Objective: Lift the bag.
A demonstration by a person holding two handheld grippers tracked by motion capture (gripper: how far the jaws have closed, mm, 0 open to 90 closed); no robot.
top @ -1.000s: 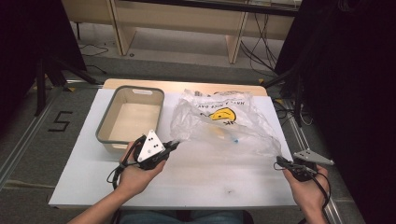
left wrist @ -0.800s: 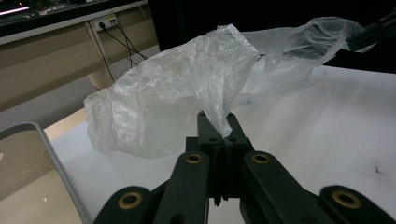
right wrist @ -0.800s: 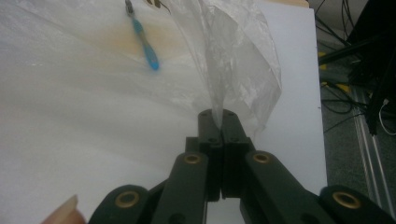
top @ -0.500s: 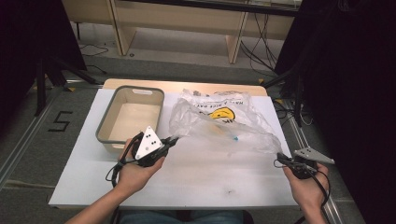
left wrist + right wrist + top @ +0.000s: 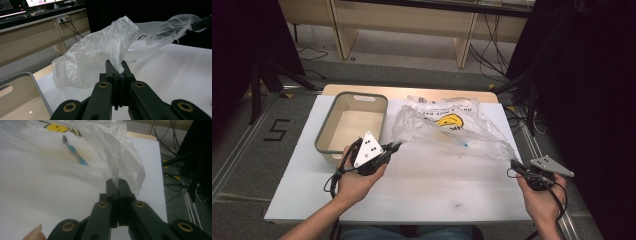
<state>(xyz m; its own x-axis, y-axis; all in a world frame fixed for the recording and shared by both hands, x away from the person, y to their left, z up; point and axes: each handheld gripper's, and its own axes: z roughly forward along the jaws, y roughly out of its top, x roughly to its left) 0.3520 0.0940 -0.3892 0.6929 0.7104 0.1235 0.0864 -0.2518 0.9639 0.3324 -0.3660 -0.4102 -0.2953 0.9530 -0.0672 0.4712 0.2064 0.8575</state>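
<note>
Stretching a clear plastic bag (image 5: 447, 131) across a white table (image 5: 422, 192), the left gripper (image 5: 395, 146) pinches the bag's left edge beside a grey bin (image 5: 325, 138) while the right gripper (image 5: 514, 164) clamps its right corner, a blue toothbrush (image 5: 74, 152) lying inside the bag.

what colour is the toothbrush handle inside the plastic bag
Blue, with a dark head; the toothbrush shows best in the right gripper view, lying under the clear plastic bag.
</note>
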